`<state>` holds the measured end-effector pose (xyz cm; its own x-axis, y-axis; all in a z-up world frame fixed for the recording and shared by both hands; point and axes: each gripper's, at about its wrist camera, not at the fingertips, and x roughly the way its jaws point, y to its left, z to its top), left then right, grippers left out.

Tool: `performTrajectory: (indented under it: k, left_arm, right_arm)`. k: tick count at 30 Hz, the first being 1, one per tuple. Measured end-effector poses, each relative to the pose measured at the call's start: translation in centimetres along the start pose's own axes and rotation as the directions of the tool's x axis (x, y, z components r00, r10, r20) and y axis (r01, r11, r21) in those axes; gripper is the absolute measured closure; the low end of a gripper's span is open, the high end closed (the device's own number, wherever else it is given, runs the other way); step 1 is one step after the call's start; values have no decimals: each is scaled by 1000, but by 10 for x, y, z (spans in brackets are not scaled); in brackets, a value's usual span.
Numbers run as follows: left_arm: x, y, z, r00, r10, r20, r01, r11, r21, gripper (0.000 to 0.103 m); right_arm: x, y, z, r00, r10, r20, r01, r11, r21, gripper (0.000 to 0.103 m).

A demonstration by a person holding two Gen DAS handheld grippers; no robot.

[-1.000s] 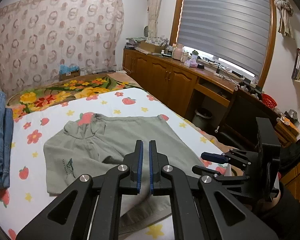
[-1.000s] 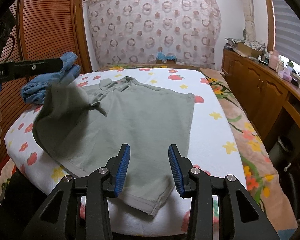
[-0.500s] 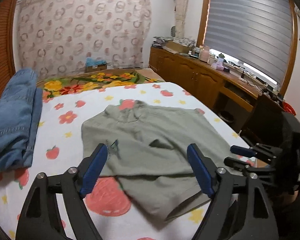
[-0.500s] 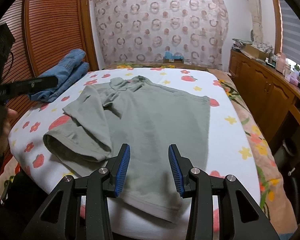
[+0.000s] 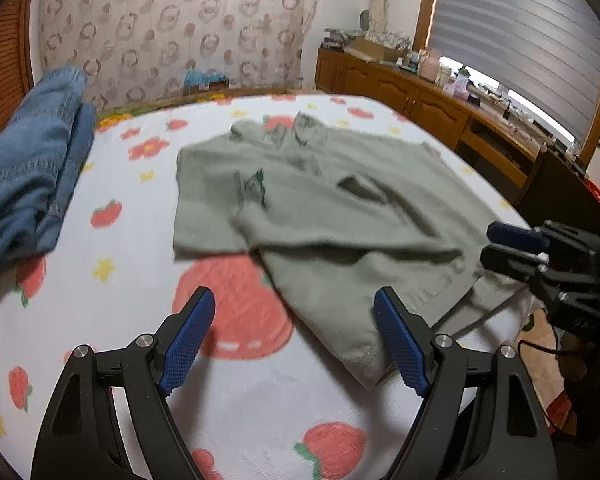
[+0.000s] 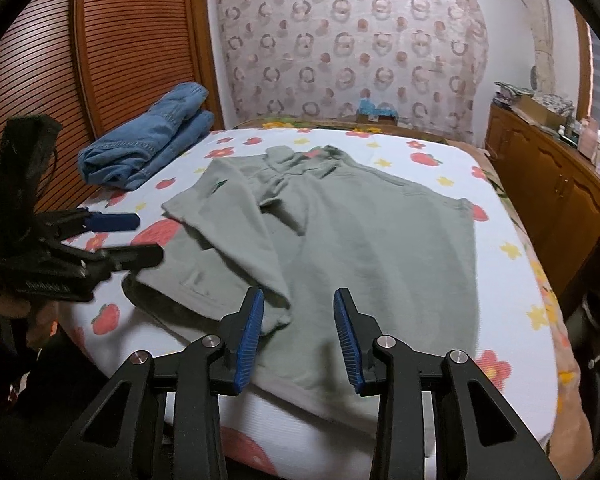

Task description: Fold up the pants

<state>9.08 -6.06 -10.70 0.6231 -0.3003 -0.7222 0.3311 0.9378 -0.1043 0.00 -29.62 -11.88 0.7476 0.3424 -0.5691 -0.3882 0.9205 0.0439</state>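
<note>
A grey-green garment (image 5: 340, 232) with a collar lies spread on the bed, its left side folded over the middle (image 6: 236, 216). My left gripper (image 5: 294, 296) is open and low over the sheet, with the garment's near hem corner just inside its right finger, untouched. From the right wrist view the left gripper (image 6: 148, 237) hovers at the garment's left edge. My right gripper (image 6: 299, 294) is above the garment's near hem; its jaws are closing with only air between them. It appears side-on (image 5: 486, 244) at the garment's right edge.
Folded blue jeans (image 6: 152, 140) lie at the bed's far left (image 5: 28, 172). The sheet (image 5: 100, 280) is white with strawberries and flowers. Wooden cabinets (image 5: 420, 100) run along the right, a slatted wardrobe door (image 6: 40, 80) along the left. The bed's near edge is just under both grippers.
My left gripper went from shut to open and let go of the lifted side of the garment, which now lies folded over. That hand sank toward the bed. The right jaws narrowed slightly.
</note>
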Motion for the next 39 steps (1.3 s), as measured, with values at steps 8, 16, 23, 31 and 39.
performTrajectory:
  k: [8, 16, 23, 31, 39]
  left_arm:
    - [5, -1, -12, 1000, 18, 2, -18, 1000, 8, 21]
    - [5, -5, -15, 999, 35, 28, -36, 999, 25, 18]
    - [4, -2, -14, 999, 23, 36, -23, 1000, 13, 18]
    - [4, -1, -13, 999, 30, 35, -30, 999, 22, 17]
    - [4, -1, -12, 999, 22, 33, -23, 1000, 9, 17]
  right_arm:
    - [3, 0, -3, 999, 29, -40, -29, 1000, -5, 70]
    - [9, -4, -1, 996, 43, -74, -43, 999, 3, 73]
    - [9, -4, 2, 997, 44, -70, -44, 999, 2, 90]
    - [-1, 3, 7, 998, 62, 14, -62, 998, 13, 97]
    - [-17, 11, 8, 993, 86, 83, -86, 996, -1, 98]
